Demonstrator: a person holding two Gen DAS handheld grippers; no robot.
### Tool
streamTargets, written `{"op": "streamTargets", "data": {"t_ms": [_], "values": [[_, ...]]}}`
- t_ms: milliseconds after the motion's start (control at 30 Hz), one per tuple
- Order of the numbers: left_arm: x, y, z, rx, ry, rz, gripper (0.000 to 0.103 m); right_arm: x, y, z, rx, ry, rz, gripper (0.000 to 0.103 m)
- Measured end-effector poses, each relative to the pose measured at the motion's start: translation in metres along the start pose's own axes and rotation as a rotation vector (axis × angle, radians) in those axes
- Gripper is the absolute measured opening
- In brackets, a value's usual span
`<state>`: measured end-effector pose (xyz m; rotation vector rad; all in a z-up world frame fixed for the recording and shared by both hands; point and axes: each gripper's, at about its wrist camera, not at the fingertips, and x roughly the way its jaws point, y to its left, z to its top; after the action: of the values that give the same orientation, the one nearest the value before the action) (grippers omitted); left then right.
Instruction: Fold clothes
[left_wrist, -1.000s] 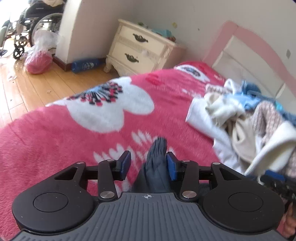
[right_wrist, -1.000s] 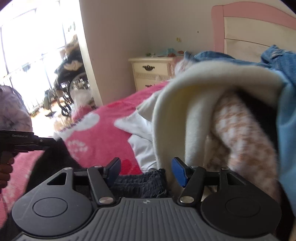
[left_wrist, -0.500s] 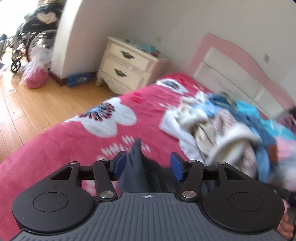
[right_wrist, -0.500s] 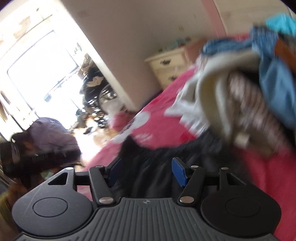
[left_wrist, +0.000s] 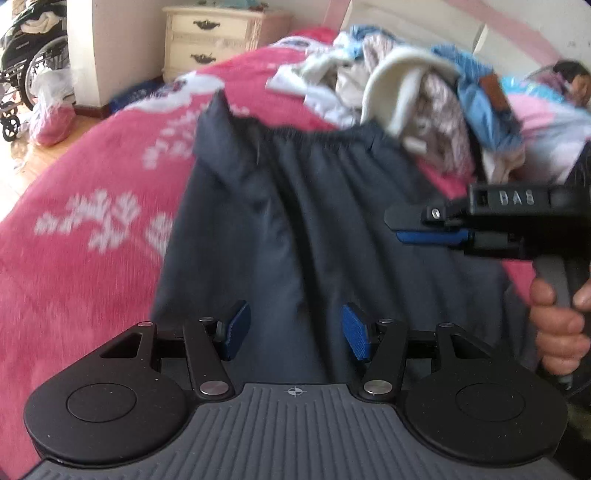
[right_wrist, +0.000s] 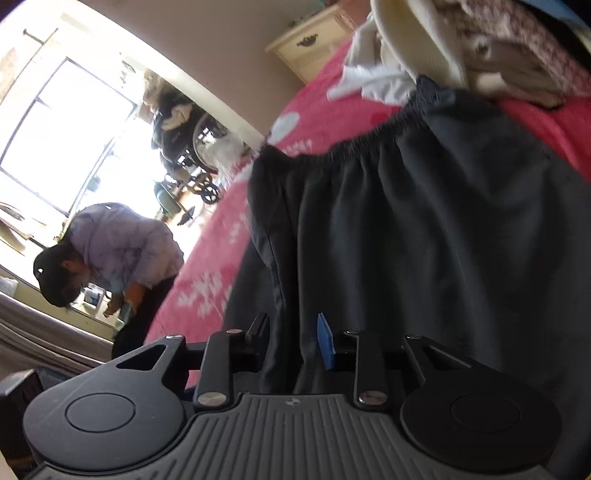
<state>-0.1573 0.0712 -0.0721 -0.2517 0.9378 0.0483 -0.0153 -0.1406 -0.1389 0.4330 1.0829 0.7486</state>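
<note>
Dark navy trousers (left_wrist: 314, 206) with an elastic waistband lie spread on the red flowered blanket (left_wrist: 92, 221), the waistband toward the clothes pile. My left gripper (left_wrist: 295, 332) hovers open over the trouser legs, with cloth under its pads but not pinched. The right gripper (left_wrist: 432, 225) shows side-on at the right of the left wrist view, held by a hand (left_wrist: 557, 325). In the right wrist view the right gripper (right_wrist: 291, 339) is closing, with a raised fold of the trousers (right_wrist: 424, 229) between its jaws. The blue pad (right_wrist: 325, 343) stands just off the fold.
A heap of mixed clothes (left_wrist: 424, 85) lies beyond the waistband near the pink headboard. A cream nightstand (left_wrist: 210, 37), a wheelchair (left_wrist: 29, 55) and a pink bag (left_wrist: 51, 118) stand off the bed's left. A person in a lilac jacket (right_wrist: 118, 251) bends over by the window.
Both grippers swept back from the pile, and the trousers now lie drawn out flat. The left jaws widened off the cloth. The right jaws narrowed around a fold.
</note>
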Motion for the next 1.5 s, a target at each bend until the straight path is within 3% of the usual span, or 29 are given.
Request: {"op": "streamTargets", "data": {"t_ms": [133,200,600,1333,1500], "values": [[0.008,0.001,-0.018,-0.008,0.018,0.045,0.052,0.004,0.003,-0.004,-0.008,0.01,-0.008,0.032],[0.01,0.006,-0.023,-0.02,0.019,0.055,0.046,0.005,0.002,-0.007,-0.012,0.005,-0.009,0.032],[0.004,0.015,-0.026,-0.073,-0.027,0.003,0.03,0.01,-0.007,-0.007,0.018,0.003,-0.019,0.032],[-0.007,0.021,-0.024,-0.102,-0.064,0.001,0.028,0.01,-0.012,-0.005,0.038,0.006,-0.019,0.032],[-0.006,0.025,-0.023,-0.119,-0.063,0.008,0.023,0.011,-0.013,-0.005,0.042,0.01,-0.023,0.032]]}}
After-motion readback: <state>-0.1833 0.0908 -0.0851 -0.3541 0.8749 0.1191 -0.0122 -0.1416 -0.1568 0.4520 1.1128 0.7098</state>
